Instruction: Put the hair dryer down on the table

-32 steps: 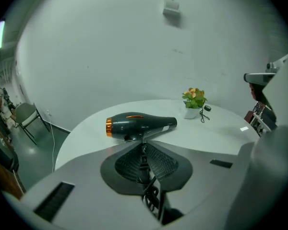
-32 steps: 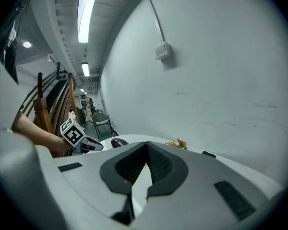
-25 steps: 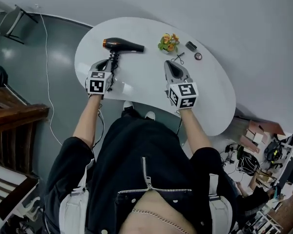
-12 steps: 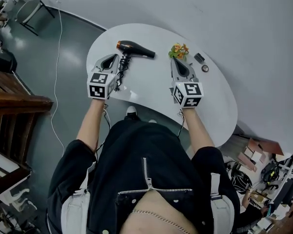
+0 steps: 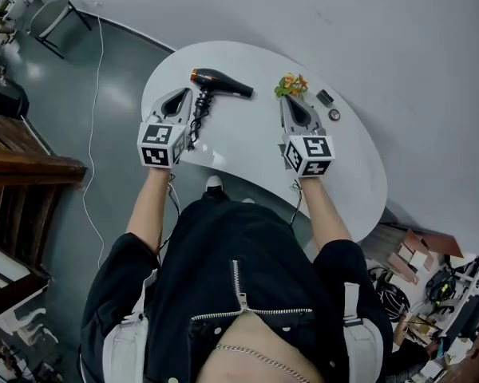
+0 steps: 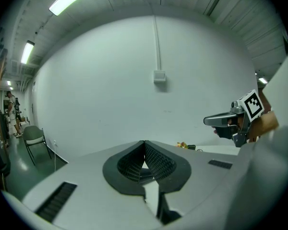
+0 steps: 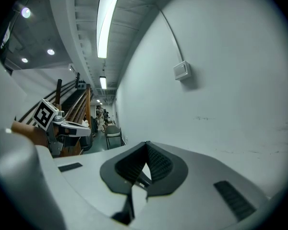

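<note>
The black hair dryer (image 5: 220, 80) with its orange rear end lies on its side on the white oval table (image 5: 247, 138), its coiled cord (image 5: 197, 120) trailing toward the near edge. My left gripper (image 5: 178, 95) hovers just left of the dryer's handle, shut and empty; in the left gripper view its jaws (image 6: 144, 143) meet with only the wall beyond. My right gripper (image 5: 292, 101) is held over the table's middle right, near the flowers, also shut with nothing in it (image 7: 146, 144).
A small orange flower bunch (image 5: 290, 84) and two small dark items (image 5: 325, 96) sit at the table's far right. A chair (image 5: 54, 13) and a thin cable (image 5: 93, 94) are on the floor at left, wooden stairs (image 5: 24, 174) further left.
Both grippers have risen above the table, the left one more, coming away from the dryer's handle. The dryer stays lying where it was.
</note>
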### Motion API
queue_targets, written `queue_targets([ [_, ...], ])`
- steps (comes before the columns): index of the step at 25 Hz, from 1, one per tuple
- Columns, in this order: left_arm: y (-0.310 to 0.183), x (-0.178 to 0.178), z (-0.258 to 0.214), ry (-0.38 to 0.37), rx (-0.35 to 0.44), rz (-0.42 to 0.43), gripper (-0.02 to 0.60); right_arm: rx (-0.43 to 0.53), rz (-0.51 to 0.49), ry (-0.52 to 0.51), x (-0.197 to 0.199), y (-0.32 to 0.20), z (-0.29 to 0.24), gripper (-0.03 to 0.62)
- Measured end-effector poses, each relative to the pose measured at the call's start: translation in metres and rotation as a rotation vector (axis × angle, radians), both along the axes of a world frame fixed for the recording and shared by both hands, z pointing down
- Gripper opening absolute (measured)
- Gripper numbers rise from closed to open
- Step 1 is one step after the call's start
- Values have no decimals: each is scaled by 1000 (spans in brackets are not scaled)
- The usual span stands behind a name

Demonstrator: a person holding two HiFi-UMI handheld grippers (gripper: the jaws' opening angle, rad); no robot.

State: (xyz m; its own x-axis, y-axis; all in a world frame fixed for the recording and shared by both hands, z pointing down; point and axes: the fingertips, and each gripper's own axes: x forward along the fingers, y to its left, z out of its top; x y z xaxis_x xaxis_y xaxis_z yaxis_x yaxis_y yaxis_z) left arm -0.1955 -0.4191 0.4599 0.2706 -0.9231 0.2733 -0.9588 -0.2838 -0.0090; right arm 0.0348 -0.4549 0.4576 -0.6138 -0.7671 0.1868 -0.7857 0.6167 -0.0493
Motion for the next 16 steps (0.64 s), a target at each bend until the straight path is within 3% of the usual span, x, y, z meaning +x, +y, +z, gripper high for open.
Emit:
queue_targets([
  [16, 0, -2, 10, 20, -5, -8, 21, -10, 11, -7, -2, 2, 5, 2],
])
